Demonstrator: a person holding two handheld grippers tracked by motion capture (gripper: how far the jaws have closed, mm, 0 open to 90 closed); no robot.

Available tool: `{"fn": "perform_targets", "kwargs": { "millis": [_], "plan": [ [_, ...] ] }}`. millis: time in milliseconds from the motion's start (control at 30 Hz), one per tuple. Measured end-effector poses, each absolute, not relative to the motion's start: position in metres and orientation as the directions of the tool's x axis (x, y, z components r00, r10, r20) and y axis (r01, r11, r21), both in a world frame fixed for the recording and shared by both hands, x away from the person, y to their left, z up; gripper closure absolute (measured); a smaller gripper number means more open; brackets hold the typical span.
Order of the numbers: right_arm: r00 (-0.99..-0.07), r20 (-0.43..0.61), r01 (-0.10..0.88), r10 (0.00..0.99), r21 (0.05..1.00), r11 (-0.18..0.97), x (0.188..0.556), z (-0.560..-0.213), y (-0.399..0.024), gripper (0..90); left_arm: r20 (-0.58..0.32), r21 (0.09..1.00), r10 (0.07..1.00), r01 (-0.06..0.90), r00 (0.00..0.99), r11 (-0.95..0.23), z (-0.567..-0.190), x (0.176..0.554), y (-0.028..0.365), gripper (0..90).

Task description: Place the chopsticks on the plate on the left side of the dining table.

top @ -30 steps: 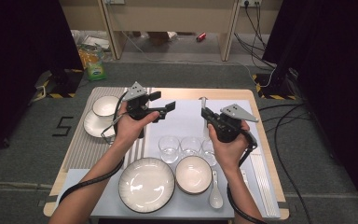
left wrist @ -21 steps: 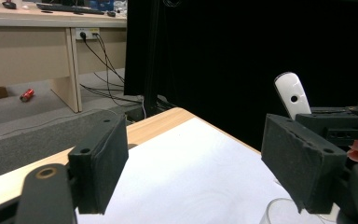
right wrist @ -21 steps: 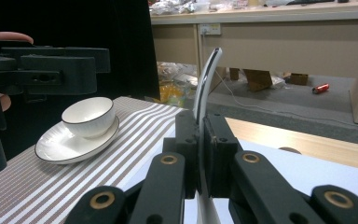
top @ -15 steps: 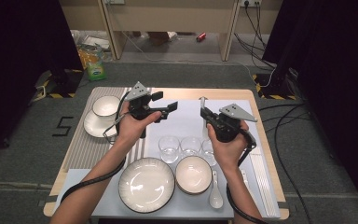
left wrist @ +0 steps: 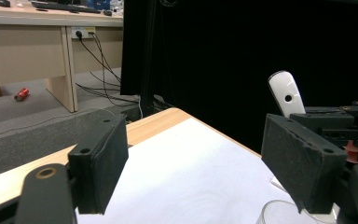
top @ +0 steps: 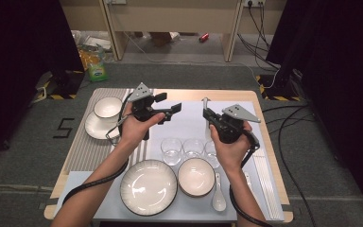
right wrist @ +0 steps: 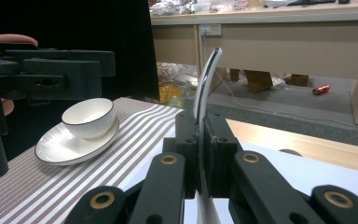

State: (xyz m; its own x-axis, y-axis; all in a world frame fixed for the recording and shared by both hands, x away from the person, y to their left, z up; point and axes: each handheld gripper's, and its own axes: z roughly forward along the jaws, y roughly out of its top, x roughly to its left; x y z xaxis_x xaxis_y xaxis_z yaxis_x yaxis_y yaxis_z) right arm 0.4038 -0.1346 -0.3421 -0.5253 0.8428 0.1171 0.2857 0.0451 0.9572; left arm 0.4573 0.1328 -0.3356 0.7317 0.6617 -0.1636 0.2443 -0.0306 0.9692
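Glossy white spoon [right wrist: 208,77] pinched upright in right gripper [right wrist: 200,140]; left gripper [left wrist: 191,172] spread wide beside it, above smooth white mat [top: 191,124].

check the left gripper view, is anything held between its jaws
No, the left gripper stands open, and between its jaws shows just the white mat.
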Motion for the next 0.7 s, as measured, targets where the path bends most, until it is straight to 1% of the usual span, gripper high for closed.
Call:
{"fn": "perform_targets", "kwargs": {
  "millis": [700],
  "plan": [
    [-0.533,0.112,0.286,0.839,0.957,0.055,0.4058,-0.3421,-0.1294,85.9,-0.163,0.97,0.655,0.241,0.738,-0.031,-0.3331,0.457,0.1285,22.1]
  ]
}}
